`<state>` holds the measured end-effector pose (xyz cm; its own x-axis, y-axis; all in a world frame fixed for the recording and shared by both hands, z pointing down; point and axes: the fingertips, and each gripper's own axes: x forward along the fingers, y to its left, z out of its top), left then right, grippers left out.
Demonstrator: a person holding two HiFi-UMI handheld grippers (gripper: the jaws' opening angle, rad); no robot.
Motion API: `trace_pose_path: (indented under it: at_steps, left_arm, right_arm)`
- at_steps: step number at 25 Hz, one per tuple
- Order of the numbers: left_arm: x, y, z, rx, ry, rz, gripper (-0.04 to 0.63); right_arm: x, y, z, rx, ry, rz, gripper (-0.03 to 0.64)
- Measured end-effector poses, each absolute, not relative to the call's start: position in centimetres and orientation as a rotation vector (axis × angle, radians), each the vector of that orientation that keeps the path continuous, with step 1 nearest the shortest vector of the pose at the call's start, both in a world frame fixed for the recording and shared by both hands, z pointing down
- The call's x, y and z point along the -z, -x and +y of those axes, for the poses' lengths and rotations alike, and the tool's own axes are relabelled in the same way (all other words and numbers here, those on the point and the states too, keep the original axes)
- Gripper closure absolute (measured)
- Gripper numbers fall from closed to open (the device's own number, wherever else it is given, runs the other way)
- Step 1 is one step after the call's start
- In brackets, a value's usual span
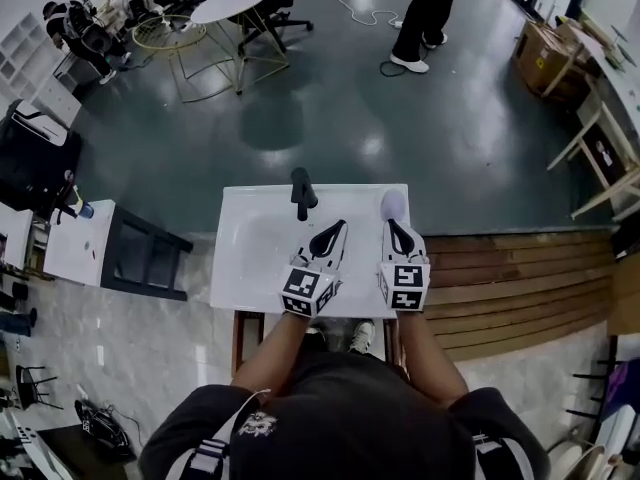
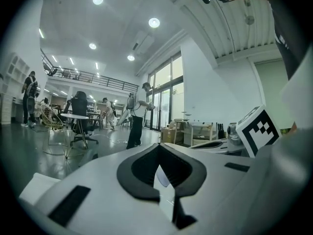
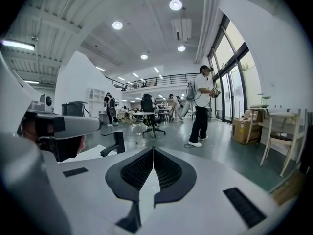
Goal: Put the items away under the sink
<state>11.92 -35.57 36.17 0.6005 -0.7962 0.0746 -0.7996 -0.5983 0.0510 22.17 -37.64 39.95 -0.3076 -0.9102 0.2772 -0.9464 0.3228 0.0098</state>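
Note:
I stand at a white sink (image 1: 245, 268) with a black faucet (image 1: 302, 193) at its back edge. Both grippers hover side by side over the basin, pointing away from me. The left gripper (image 1: 340, 225) has its jaws together with nothing between them; its own view shows the tips (image 2: 159, 145) meeting. My right gripper (image 1: 390, 222) is shut and empty too, with its tips (image 3: 153, 149) touching. A pale rounded object (image 1: 393, 205) sits on the sink's far right corner, just beyond the right gripper's tip. The faucet (image 3: 117, 143) shows to the left in the right gripper view.
A dark open cabinet (image 1: 145, 255) and a white unit (image 1: 80, 243) stand left of the sink. Wooden steps (image 1: 520, 288) lie to the right. Across the grey floor are a round table (image 1: 230, 3), a standing person (image 1: 425, 13) and a cardboard box (image 1: 545, 58).

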Motion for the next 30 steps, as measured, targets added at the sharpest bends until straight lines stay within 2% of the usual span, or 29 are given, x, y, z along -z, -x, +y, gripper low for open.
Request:
trace_pose_path:
  at_steps: [15,16,18,22,30]
  left_arm:
    - [-40.3,-11.8,-39.6,-0.142,-2.748,-1.247,0.597]
    - [-40.6,-11.9,-39.7,-0.145,-2.749,-1.233,0.597]
    - [-41.1,-12.1,-40.0,-0.150,-2.748,-1.209,0.597]
    - [-42.1,-12.6,-40.3,-0.163,-2.742,-1.178,0.597]
    - [-43.2,-12.3,-41.4,-0.171,-2.731,-1.158,0.597]
  right_arm:
    - [-43.9,-21.8,-41.3,-0.272,-1.716,-2.258,0.587]
    - [-44.1,-21.7,-41.6,-0.275,-1.712,-2.252,0.560]
    - [-44.7,-21.7,-42.4,-0.298,-1.708,-2.238,0.455]
    - [-46.4,-22.4,-43.6,-0.350,-1.724,-2.194,0.334]
    - [-50.2,-23.8,-45.8,-0.472,-1.740,-2.090,0.204]
